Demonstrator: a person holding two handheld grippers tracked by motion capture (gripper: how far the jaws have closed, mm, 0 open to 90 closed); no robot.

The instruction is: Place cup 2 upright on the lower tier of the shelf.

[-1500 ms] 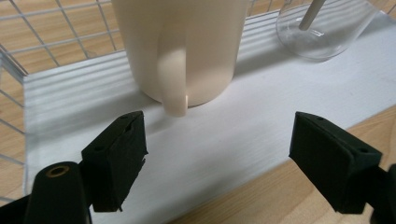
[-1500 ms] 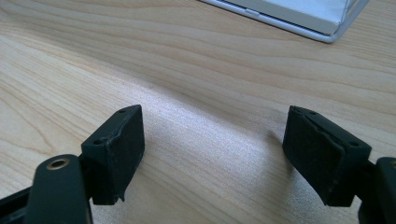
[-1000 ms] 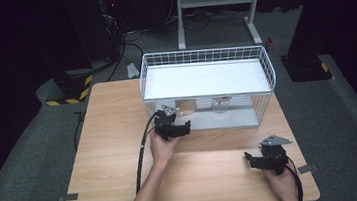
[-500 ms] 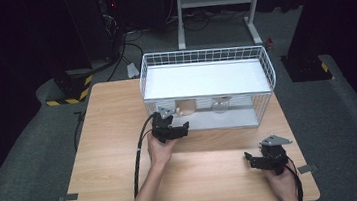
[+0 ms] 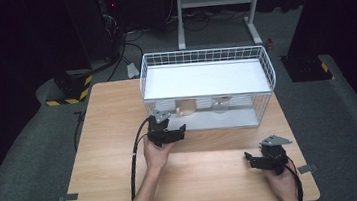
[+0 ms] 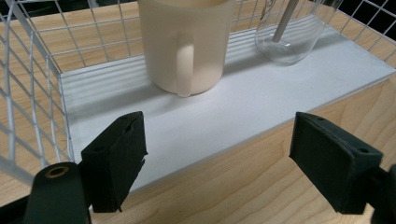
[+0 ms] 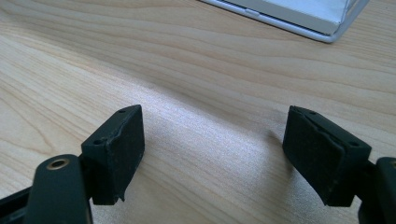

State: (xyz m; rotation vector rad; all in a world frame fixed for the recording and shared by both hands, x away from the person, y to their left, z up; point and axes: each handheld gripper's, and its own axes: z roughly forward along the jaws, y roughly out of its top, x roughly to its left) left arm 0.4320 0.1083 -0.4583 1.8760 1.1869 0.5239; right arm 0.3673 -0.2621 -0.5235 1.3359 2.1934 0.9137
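A white wire rack [image 5: 204, 55] stands at the back of the wooden table. On its lower white shelf [image 6: 261, 98] sit a cream mug [image 6: 187, 44] [image 5: 185, 108], handle towards me, and a clear glass [image 6: 292, 32] [image 5: 220, 105] with a stick in it. My left gripper [image 5: 177, 131] [image 6: 217, 154] hovers at the shelf's front edge, short of the mug. It is open, its jaws have just been closing a little, and nothing is between them. My right gripper [image 5: 253, 159] [image 7: 212, 149] rests open over bare wood near the table's front right.
The rack's wire side wall [image 6: 28, 93] rises close on the left of my left gripper. The rack's upper shelf [image 5: 204, 77] overhangs the mug and glass. A black cable [image 5: 135, 160] trails from the left gripper across the table. Dark floor and a stand lie beyond.
My left gripper has edged slightly left and back towards the person, away from the rack front. The right gripper has stayed where it was.
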